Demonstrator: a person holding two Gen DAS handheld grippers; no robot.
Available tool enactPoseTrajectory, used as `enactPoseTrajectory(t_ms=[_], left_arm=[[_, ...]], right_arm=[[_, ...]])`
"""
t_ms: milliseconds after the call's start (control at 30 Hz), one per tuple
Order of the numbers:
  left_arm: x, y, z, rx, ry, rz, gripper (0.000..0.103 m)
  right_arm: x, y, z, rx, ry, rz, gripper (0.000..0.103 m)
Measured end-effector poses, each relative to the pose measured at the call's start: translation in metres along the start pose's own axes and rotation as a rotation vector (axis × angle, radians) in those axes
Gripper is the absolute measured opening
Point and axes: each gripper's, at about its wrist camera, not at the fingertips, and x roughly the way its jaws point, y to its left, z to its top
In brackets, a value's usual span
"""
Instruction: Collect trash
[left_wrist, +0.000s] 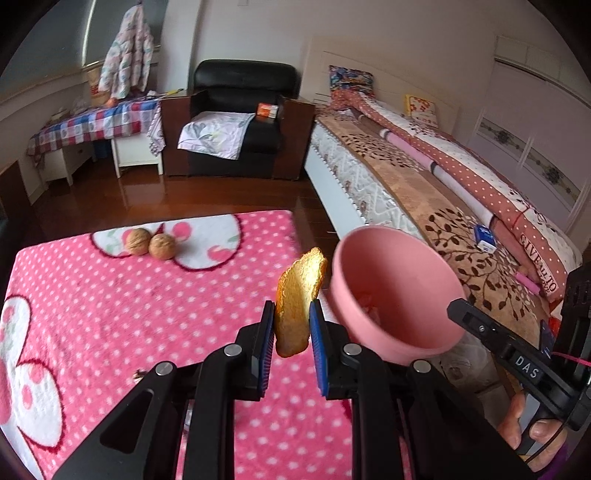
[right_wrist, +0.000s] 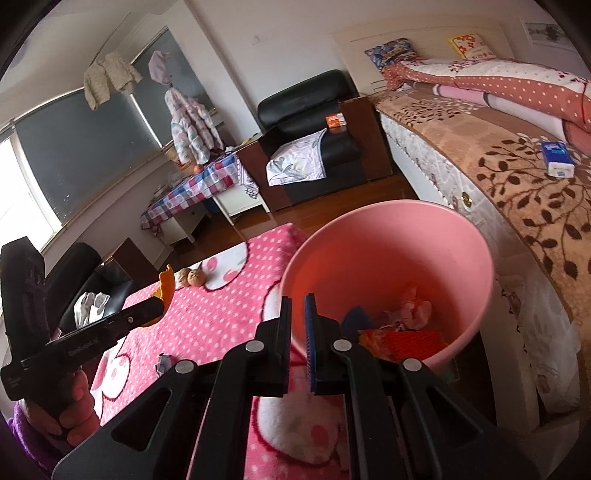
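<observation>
Orange peel (left_wrist: 297, 302), one curled piece, stands upright between the blue pads of the left gripper (left_wrist: 293, 325), which is pinched onto it and holds it up above the pink dotted blanket (left_wrist: 155, 314). Just to its right, tilted toward it, is one pink bucket (left_wrist: 388, 295); the right gripper (right_wrist: 298, 325) has its jaws pressed together on the bucket's near rim, one finger inside the wall and one outside. In the right wrist view the bucket's bottom holds a small heap of scraps (right_wrist: 399, 325), red, orange, pink and blue; their number cannot be told. The peel is outside the bucket, beside its rim and apart from it.

On the blanket, well beyond the peel, two walnuts (left_wrist: 151, 243) lie touching each other on a white cherry-patterned patch. One small crumpled scrap (right_wrist: 162, 363) lies on the blanket near the left gripper. A hand (left_wrist: 532, 428) grips the handle of each tool. Further off stand one black armchair (left_wrist: 240, 107), one bed (left_wrist: 424, 177) with a blue and white box (left_wrist: 485, 238) on it, and one side table under a checked cloth (left_wrist: 92, 125).
</observation>
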Motion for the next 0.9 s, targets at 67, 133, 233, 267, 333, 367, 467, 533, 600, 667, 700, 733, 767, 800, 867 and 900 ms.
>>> enactPoseTrajectory(t_ms=[67, 133, 233, 267, 333, 367, 467, 533, 600, 667, 700, 733, 767, 800, 867, 900], left_arm=[[0.003, -0.009, 0.002, 0.015, 0.001, -0.009, 0.018], [0.007, -0.016, 0.003, 0.027, 0.002, -0.018, 0.018], [0.014, -0.027, 0.005, 0.046, 0.008, -0.028, 0.018], [0.017, -0.032, 0.006, 0.054, 0.010, -0.030, 0.018], [0.021, -0.040, 0.008, 0.066, 0.013, -0.037, 0.018], [0.023, -0.043, 0.008, 0.071, 0.014, -0.040, 0.018], [0.030, -0.054, 0.010, 0.088, 0.020, -0.051, 0.018], [0.035, -0.060, 0.010, 0.099, 0.026, -0.058, 0.018], [0.041, -0.066, 0.010, 0.111, 0.030, -0.062, 0.018], [0.044, -0.069, 0.010, 0.114, 0.030, -0.068, 0.018], [0.046, -0.070, 0.010, 0.112, 0.031, -0.070, 0.018], [0.047, -0.071, 0.010, 0.113, 0.034, -0.070, 0.018], [0.049, -0.073, 0.010, 0.116, 0.037, -0.068, 0.018], [0.050, -0.073, 0.011, 0.116, 0.038, -0.066, 0.018], [0.052, -0.074, 0.012, 0.114, 0.041, -0.066, 0.018], [0.052, -0.074, 0.012, 0.113, 0.039, -0.066, 0.018]], right_arm=[[-0.001, -0.007, 0.000, 0.013, -0.005, -0.008, 0.007], [-0.002, -0.014, 0.001, 0.024, -0.008, -0.014, 0.007], [-0.002, -0.022, 0.000, 0.041, -0.011, -0.025, 0.007], [-0.003, -0.024, 0.000, 0.046, -0.011, -0.029, 0.007], [-0.003, -0.031, -0.001, 0.058, -0.012, -0.036, 0.007], [-0.003, -0.034, -0.001, 0.063, -0.012, -0.040, 0.007], [-0.002, -0.041, -0.002, 0.079, -0.011, -0.053, 0.007], [-0.001, -0.047, -0.003, 0.093, -0.010, -0.058, 0.007], [-0.002, -0.052, -0.004, 0.101, -0.009, -0.063, 0.007], [-0.002, -0.055, -0.004, 0.106, -0.008, -0.062, 0.007], [-0.003, -0.057, -0.005, 0.105, -0.008, -0.062, 0.007], [-0.003, -0.057, -0.006, 0.104, -0.009, -0.063, 0.007], [-0.002, -0.058, -0.006, 0.104, -0.009, -0.064, 0.007], [-0.002, -0.059, -0.006, 0.106, -0.007, -0.062, 0.007], [-0.001, -0.061, -0.006, 0.109, -0.006, -0.058, 0.007], [-0.001, -0.061, -0.006, 0.109, -0.003, -0.051, 0.007]])
